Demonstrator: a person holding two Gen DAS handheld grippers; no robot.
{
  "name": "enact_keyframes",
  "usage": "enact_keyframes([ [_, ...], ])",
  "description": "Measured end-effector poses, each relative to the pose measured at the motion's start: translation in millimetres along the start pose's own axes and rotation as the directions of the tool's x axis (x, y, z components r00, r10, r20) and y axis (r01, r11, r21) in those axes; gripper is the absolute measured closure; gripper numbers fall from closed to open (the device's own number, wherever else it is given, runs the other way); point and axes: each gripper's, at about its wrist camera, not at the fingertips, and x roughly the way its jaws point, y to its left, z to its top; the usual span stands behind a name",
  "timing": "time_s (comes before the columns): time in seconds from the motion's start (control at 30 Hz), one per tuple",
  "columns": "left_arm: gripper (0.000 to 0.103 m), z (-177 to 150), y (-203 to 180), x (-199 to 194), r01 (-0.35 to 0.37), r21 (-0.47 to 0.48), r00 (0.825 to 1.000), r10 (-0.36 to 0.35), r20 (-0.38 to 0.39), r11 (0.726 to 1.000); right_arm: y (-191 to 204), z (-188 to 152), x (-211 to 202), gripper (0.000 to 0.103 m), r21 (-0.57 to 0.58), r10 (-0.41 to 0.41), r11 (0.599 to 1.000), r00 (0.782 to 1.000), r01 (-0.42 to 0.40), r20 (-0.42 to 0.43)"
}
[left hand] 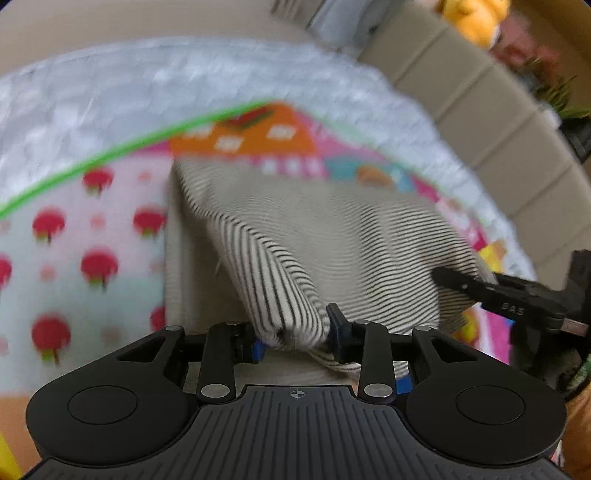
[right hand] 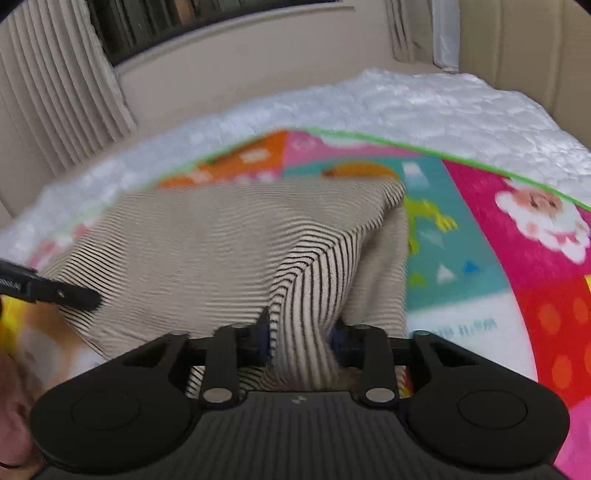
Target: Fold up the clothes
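A beige garment with thin black stripes lies on a colourful play mat and is lifted at its near edge. My left gripper is shut on a bunched near corner of it. My right gripper is shut on the other near corner of the striped garment. The right gripper also shows at the right edge of the left wrist view, and a left finger shows at the left edge of the right wrist view. The far part of the garment rests flat on the mat.
The mat lies on a white quilted bed cover. Beige padded panels stand behind the bed, with a yellow plush toy above. Beige curtains hang at the far left.
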Motion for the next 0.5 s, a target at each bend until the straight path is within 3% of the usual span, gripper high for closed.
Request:
enact_keyframes([
  [0.07, 0.057, -8, 4, 15, -0.051, 0.005, 0.998, 0.051, -0.025, 0.999, -5, -5, 1, 0.053, 0.02, -0.018, 1.0, 1.0, 0.018, 0.018],
  [0.17, 0.053, -11, 8, 16, -0.051, -0.012, 0.999, 0.051, -0.005, 0.999, -8, -10, -8, 0.046, 0.034, -0.04, 0.999, 0.999, 0.039, 0.028],
  [0.23, 0.035, -13, 1, 6, -0.09, 0.014, 0.996, 0.09, 0.016, 0.996, -4, -16, -15, 0.04, 0.016, -0.092, 0.996, 0.994, 0.092, 0.054],
  [0.3, 0.031, -18, -5, -4, -0.117, 0.023, 0.993, 0.116, 0.028, 0.993, -3, -21, -19, 0.038, 0.013, -0.126, 0.992, 0.989, 0.125, 0.08],
  [0.4, 0.021, -33, -7, -15, -0.044, -0.05, 0.999, 0.045, 0.008, 0.998, -7, -25, -22, 0.034, 0.062, -0.148, 0.988, 0.984, 0.142, 0.101],
  [0.5, 0.019, -46, -5, -13, 0.05, -0.114, 0.998, -0.055, -0.036, 0.992, -13, -26, -28, 0.033, 0.153, -0.142, 0.981, 0.981, 0.122, 0.128],
])
